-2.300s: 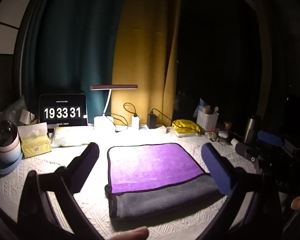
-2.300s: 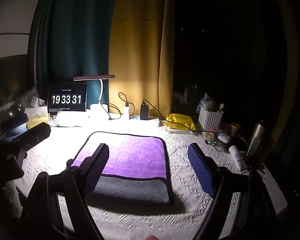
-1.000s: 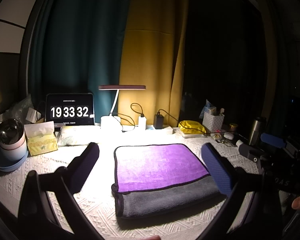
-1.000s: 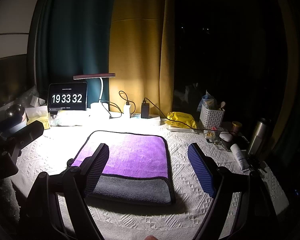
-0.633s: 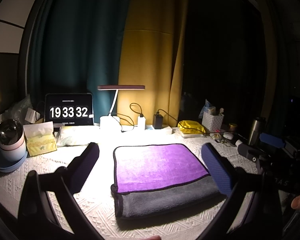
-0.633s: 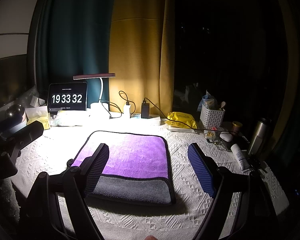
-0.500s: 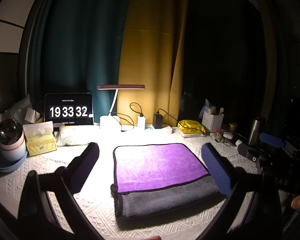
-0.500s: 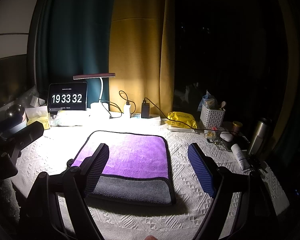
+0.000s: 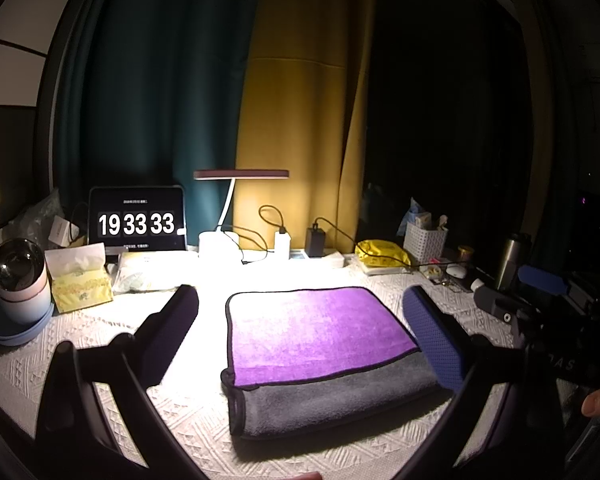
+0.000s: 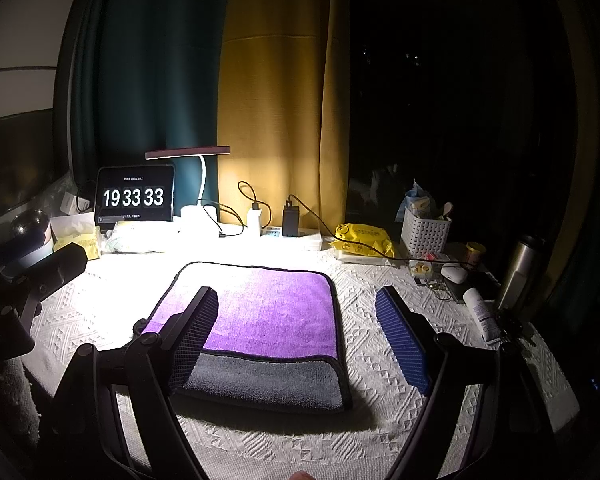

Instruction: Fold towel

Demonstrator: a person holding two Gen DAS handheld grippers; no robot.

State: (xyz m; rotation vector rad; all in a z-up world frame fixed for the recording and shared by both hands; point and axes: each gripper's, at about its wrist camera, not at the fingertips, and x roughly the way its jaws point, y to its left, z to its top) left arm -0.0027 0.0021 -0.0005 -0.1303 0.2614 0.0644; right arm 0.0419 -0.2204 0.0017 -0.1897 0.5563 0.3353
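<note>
A folded towel [image 9: 320, 332], purple on top with a grey layer showing along its near edge, lies flat on the white patterned tablecloth [image 9: 112, 340]. It also shows in the right wrist view [image 10: 272, 312]. My left gripper [image 9: 300, 320] is open and empty, held above the near side of the towel. My right gripper [image 10: 296, 316] is open and empty, also held back from the towel with its fingers either side of it. Neither gripper touches the cloth. The right gripper's body shows at the right of the left wrist view [image 9: 540, 308].
At the back stand a clock tablet [image 9: 137, 222], a lit desk lamp [image 9: 236, 200], chargers with cables [image 9: 300, 240], a yellow packet [image 9: 382, 252] and a white basket [image 9: 424, 240]. A tissue box [image 9: 80, 276] and cup [image 9: 18, 280] stand left; a steel bottle [image 10: 520, 268] right.
The towel lies as before. Both grippers stay open and almost still; the left wrist view has shifted slightly since the oldest frame. The clock has advanced to 19:33:33.
</note>
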